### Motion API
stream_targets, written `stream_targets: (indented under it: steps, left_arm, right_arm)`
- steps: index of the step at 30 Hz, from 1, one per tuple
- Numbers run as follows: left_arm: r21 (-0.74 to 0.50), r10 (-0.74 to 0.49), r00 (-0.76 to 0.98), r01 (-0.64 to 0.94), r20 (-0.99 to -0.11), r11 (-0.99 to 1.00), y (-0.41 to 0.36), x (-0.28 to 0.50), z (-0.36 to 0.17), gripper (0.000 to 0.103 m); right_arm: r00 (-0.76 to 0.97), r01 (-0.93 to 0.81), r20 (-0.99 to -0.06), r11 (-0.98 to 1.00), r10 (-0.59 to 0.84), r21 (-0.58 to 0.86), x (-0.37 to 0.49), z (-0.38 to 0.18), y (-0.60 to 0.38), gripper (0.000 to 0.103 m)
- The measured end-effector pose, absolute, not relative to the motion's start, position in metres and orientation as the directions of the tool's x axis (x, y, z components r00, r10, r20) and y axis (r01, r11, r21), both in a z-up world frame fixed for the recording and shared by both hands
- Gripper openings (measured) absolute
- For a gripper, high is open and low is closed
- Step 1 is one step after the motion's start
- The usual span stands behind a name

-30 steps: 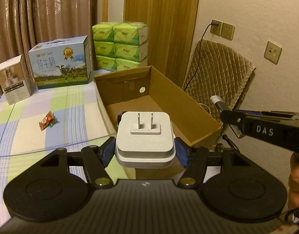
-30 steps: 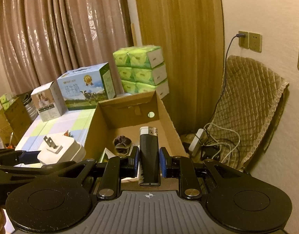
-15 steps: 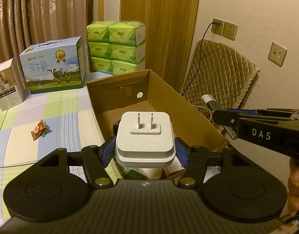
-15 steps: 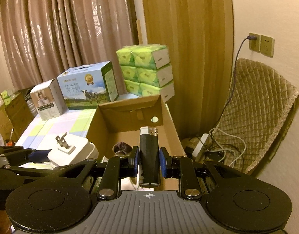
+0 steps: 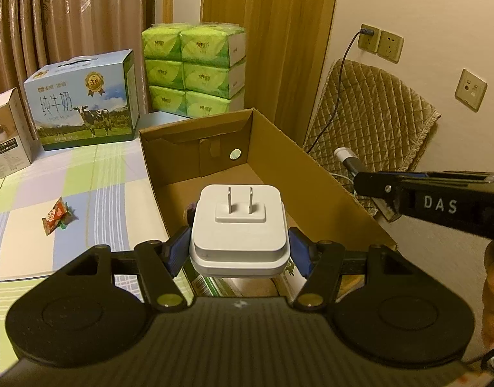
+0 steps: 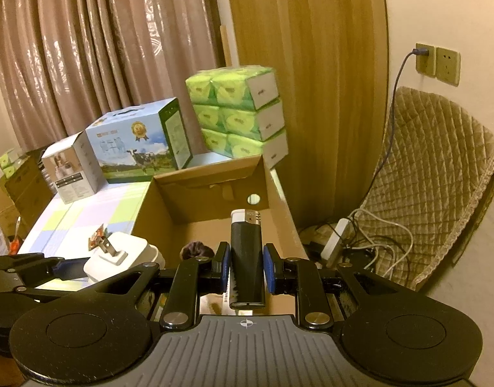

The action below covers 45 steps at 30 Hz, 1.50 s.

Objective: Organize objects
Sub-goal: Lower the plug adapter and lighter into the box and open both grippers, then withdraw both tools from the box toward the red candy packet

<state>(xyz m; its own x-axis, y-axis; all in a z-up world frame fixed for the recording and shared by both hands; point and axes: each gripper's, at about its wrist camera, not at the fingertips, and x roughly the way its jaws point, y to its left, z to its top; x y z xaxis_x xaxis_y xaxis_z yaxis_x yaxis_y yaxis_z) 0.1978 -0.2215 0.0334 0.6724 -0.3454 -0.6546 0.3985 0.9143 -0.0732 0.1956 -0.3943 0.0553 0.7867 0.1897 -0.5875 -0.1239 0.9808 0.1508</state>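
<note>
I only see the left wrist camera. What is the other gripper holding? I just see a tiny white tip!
Observer: A black lighter with a silver top, pinched between the jaws of the right gripper.
Operator: Is anything hiding in the box behind my white plug?
Observer: Yes, a dark fuzzy hair tie lies on the bottom of the cardboard box.
Operator: What's past the box's right side?
Observer: A white power strip among cables, lower down beside the box.
</note>
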Motion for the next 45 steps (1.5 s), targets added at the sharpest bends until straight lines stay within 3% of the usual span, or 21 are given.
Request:
stream_targets:
  steps: [4, 7, 24, 28, 29, 30, 31, 32, 45]
  left_arm:
    - [-0.083, -0.361, 0.663, 0.411, -0.656, 0.908, -0.225, 0.208, 0.028, 0.060]
    - [-0.079, -0.347, 0.664, 0.399, -0.663, 0.914, -0.226, 0.219, 0.023, 0.071]
    - [-0.103, -0.294, 0.685, 0.306, -0.667, 0.946, -0.181, 0.206, 0.024, 0.071]
    - [-0.110, -0.293, 0.692, 0.296, -0.660, 0.949, -0.175, 0.203, 0.027, 0.071]
    - [-0.111, -0.291, 0.694, 0.292, -0.658, 0.950, -0.172, 0.202, 0.027, 0.071]
    - [-0.111, -0.289, 0.697, 0.289, -0.657, 0.951, -0.170, 0.201, 0.028, 0.071]
    - [-0.110, -0.285, 0.698, 0.285, -0.657, 0.952, -0.168, 0.201, 0.028, 0.071]
    - [-0.107, -0.279, 0.700, 0.280, -0.657, 0.954, -0.165, 0.200, 0.028, 0.071]
    - [-0.125, -0.252, 0.712, 0.227, -0.656, 0.966, -0.127, 0.166, 0.032, 0.077]
  right_arm:
    - [0.781, -0.115, -0.596, 0.981, 0.187, 0.157, 0.200, 0.051, -0.397, 0.019]
    - [0.779, -0.112, -0.598, 0.981, 0.187, 0.160, 0.199, 0.049, -0.399, 0.019]
    - [0.764, -0.132, -0.605, 0.972, 0.223, 0.192, 0.202, 0.044, -0.385, 0.019]
    - [0.775, -0.161, -0.569, 0.956, 0.276, 0.246, 0.208, 0.045, -0.382, 0.019]
    - [0.775, -0.175, -0.556, 0.947, 0.301, 0.270, 0.210, 0.044, -0.383, 0.023]
    - [0.773, -0.177, -0.551, 0.941, 0.314, 0.288, 0.211, 0.044, -0.383, 0.049]
    - [0.777, -0.167, -0.547, 0.940, 0.311, 0.297, 0.210, 0.044, -0.384, 0.064]
    - [0.789, -0.157, -0.536, 0.942, 0.301, 0.298, 0.207, 0.044, -0.384, 0.072]
    - [0.784, -0.122, -0.561, 0.952, 0.266, 0.281, 0.146, 0.051, -0.375, 0.074]
